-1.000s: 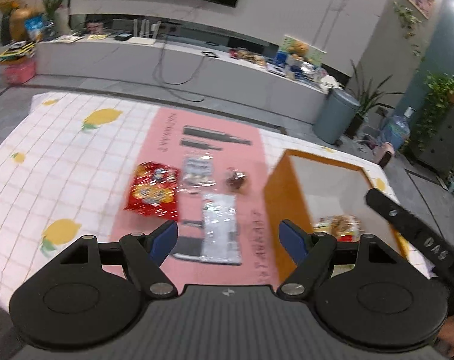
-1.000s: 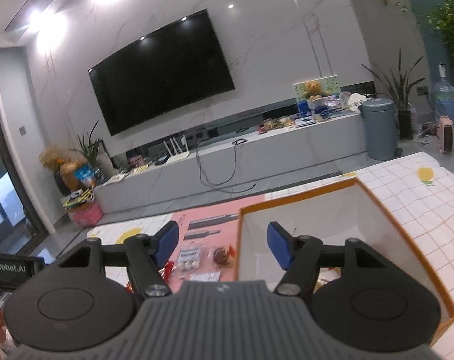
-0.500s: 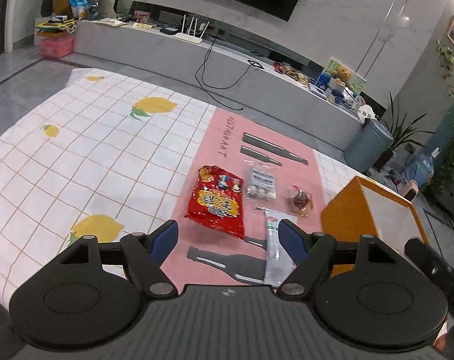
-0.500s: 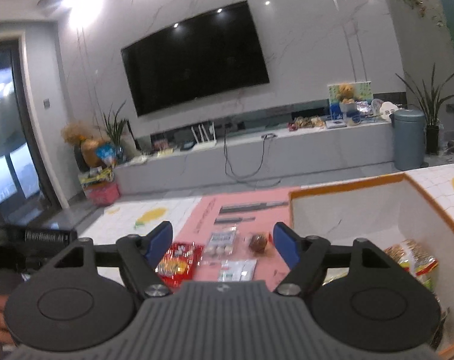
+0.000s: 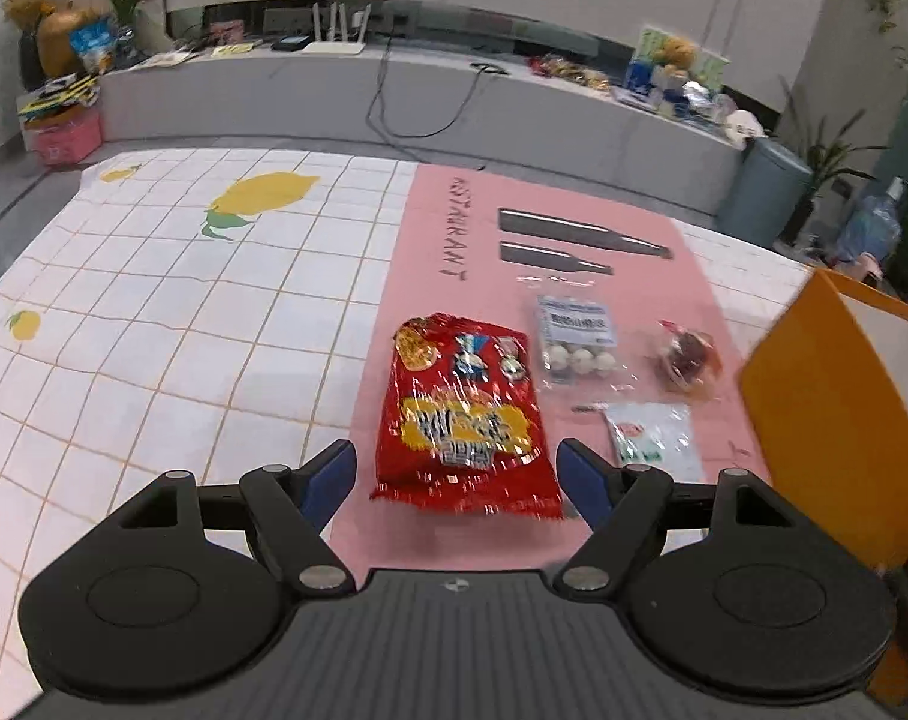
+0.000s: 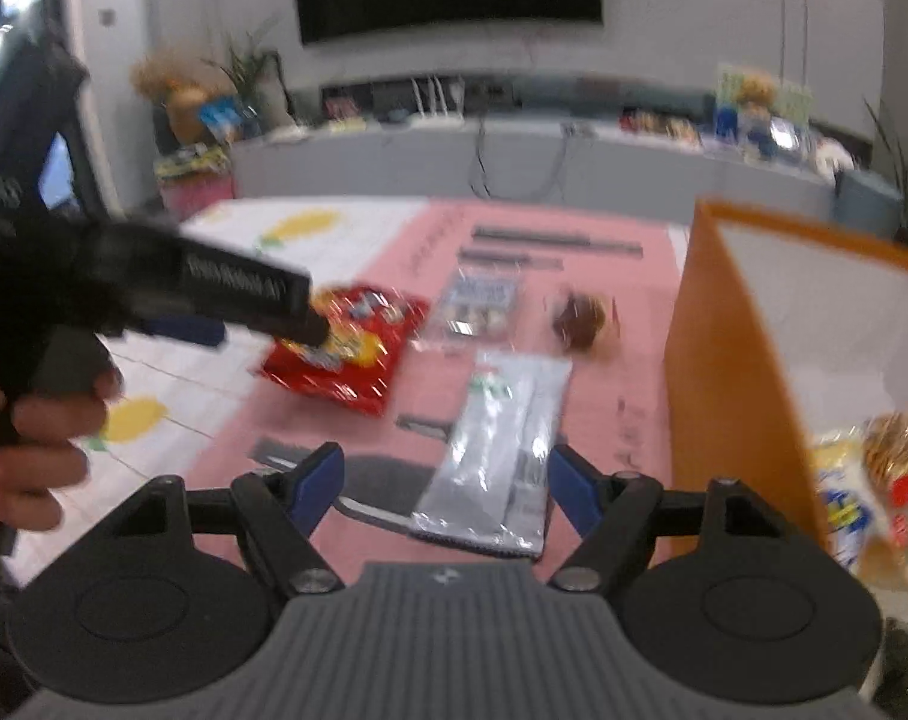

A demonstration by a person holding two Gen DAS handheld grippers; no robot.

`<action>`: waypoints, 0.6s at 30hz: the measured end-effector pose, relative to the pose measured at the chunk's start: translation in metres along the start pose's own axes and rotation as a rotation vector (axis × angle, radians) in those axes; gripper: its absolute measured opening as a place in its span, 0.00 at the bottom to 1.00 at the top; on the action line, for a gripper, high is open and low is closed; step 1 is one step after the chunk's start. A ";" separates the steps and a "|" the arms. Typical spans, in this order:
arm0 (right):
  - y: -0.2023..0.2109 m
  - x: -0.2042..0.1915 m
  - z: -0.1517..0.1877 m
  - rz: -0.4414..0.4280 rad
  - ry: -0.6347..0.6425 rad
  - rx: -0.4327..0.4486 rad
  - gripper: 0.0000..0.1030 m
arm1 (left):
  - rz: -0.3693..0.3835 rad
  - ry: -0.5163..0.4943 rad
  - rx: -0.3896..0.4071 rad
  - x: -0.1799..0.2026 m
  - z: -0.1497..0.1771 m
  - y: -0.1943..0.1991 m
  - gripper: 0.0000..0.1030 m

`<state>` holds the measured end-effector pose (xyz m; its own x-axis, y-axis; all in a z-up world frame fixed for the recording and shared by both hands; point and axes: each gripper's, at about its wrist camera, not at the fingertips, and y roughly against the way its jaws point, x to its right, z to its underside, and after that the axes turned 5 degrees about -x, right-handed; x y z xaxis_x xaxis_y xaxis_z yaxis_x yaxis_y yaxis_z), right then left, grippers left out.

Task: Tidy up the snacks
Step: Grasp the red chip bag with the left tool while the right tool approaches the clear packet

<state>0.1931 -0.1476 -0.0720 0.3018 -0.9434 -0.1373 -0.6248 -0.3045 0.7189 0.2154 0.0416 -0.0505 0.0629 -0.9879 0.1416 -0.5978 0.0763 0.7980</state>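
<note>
A red snack bag (image 5: 463, 420) lies on the pink mat (image 5: 442, 240), and its near end sits between the fingers of my open left gripper (image 5: 457, 477), untouched by the pads. My right gripper (image 6: 445, 477) is open over a silver pack (image 6: 496, 450) that lies flat between its fingers. Farther back lie a clear pack of white balls (image 5: 577, 336) and a brown-red sweet pack (image 5: 688, 357). The orange box (image 6: 730, 372) stands at the right with snacks (image 6: 874, 480) inside. The right wrist view shows the left gripper (image 6: 298, 312) over the red bag (image 6: 346, 354).
A white lemon-print cloth (image 5: 184, 312) covers the table to the left of the mat. A person's hand (image 6: 34, 420) holds the left gripper's handle. Beyond the table's far edge runs a long grey bench (image 5: 394, 102) with routers, cables and clutter.
Both grippers came down toward the table. The left one swung left from the box to the red bag. The right one tilted down from the wall to the silver pack, and its jaws widened.
</note>
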 end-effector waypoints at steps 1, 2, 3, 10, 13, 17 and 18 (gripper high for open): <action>-0.008 0.003 -0.001 0.008 -0.039 -0.031 0.71 | 0.007 0.010 -0.004 0.000 -0.002 -0.003 0.87; -0.014 0.004 0.001 0.014 -0.074 -0.058 0.71 | 0.019 0.017 -0.010 0.000 -0.005 -0.007 0.87; -0.018 0.006 0.000 0.016 -0.095 -0.077 0.71 | 0.032 0.026 -0.018 0.000 -0.006 -0.010 0.87; -0.024 0.000 0.002 0.040 -0.068 -0.106 0.74 | -0.035 -0.017 -0.064 0.012 -0.015 -0.042 0.87; -0.022 0.003 0.003 0.030 -0.079 -0.122 0.74 | -0.068 -0.042 -0.063 0.018 -0.016 -0.050 0.89; -0.017 0.003 0.002 0.056 -0.058 -0.107 0.74 | -0.093 -0.033 -0.079 0.019 -0.017 -0.059 0.95; -0.016 0.003 0.002 0.051 -0.062 -0.105 0.74 | -0.108 -0.035 -0.081 0.019 -0.017 -0.062 0.95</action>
<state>0.2028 -0.1463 -0.0851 0.2240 -0.9647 -0.1382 -0.5582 -0.2432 0.7933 0.2672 0.0202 -0.0874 0.0942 -0.9950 0.0329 -0.5222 -0.0212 0.8526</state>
